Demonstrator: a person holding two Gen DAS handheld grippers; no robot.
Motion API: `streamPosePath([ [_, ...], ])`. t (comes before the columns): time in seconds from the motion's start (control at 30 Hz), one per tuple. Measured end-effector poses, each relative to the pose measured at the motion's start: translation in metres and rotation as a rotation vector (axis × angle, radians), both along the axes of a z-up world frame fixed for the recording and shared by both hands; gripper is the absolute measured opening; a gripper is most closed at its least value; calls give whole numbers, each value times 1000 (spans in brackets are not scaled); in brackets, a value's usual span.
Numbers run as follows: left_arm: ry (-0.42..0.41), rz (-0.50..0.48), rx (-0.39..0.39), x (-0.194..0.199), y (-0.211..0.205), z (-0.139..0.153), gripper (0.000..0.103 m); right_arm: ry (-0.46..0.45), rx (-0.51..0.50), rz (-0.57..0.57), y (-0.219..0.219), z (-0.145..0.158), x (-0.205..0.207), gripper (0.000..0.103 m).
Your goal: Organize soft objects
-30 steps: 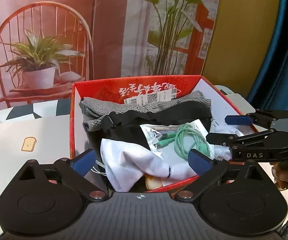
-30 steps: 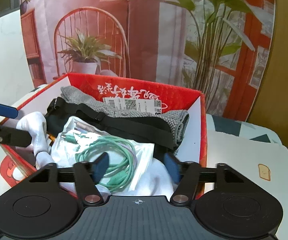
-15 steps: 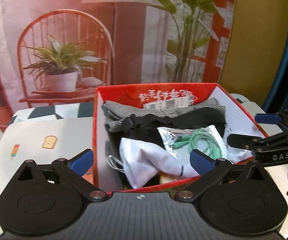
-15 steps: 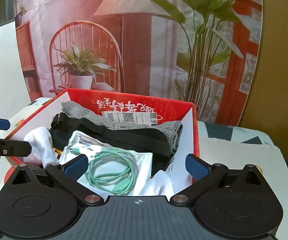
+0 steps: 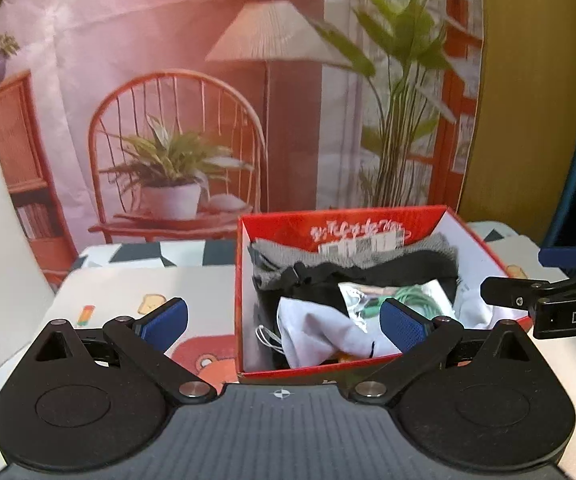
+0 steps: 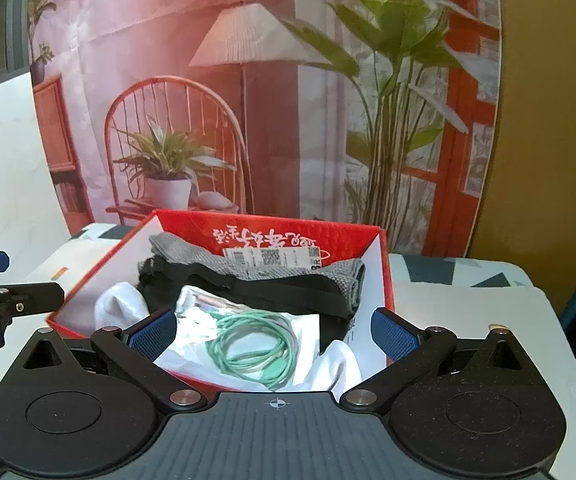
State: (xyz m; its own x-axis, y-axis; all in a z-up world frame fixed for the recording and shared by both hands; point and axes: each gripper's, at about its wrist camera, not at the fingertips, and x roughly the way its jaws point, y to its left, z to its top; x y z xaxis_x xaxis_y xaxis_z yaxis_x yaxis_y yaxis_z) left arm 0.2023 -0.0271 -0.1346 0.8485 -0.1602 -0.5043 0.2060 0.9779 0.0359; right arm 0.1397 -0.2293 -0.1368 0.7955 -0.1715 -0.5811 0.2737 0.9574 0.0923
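- Red cardboard box [image 6: 384,276], centre of both frames, on the patterned table mat [image 5: 136,284]; holds all the soft items, so collecting looks mostly done.
- Right gripper [image 6: 274,330]: jaws have just been opening, now fully spread, nothing between the pads; hovers over the near rim of the box, probably after a release.
- Left gripper [image 5: 284,320]: wide open, empty, lower centre of its frame.
- Bagged green cable [image 6: 256,352] lies on top, white socks [image 5: 320,332] beside it, black strap [image 6: 248,284] and grey knit cloth [image 6: 192,254] towards the back wall.
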Motion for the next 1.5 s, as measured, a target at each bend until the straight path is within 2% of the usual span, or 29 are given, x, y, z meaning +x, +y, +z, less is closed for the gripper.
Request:
streamPosePath([
  [0.17,-22,-8,-30,-21,3,26,103,-1,55,18,3,24,-16,103],
  [0.3,-43,-6,-57,-39,6,51,103,-9,18,9,10,50,-30,103],
  [0.47,-156,28,-12,-72,2,89,103,-72,-28,-38,20,94,-54,103],
  [0.67,-250,14,-36,-116,-1,133,103,-167,-65,-68,29,141,-89,103],
  [0.8,-305,1,-39,-143,-5,152,103,-223,-102,-90,36,167,-115,103],
  [1.0,-348,8,-59,-170,-4,168,103,-294,-97,-115,39,191,-152,103],
  [1.1,-359,23,-64,-178,-2,171,103,-300,-100,-119,40,197,-163,103],
  [1.5,-353,45,-69,-179,1,170,103,-311,-118,-137,43,204,-175,103],
])
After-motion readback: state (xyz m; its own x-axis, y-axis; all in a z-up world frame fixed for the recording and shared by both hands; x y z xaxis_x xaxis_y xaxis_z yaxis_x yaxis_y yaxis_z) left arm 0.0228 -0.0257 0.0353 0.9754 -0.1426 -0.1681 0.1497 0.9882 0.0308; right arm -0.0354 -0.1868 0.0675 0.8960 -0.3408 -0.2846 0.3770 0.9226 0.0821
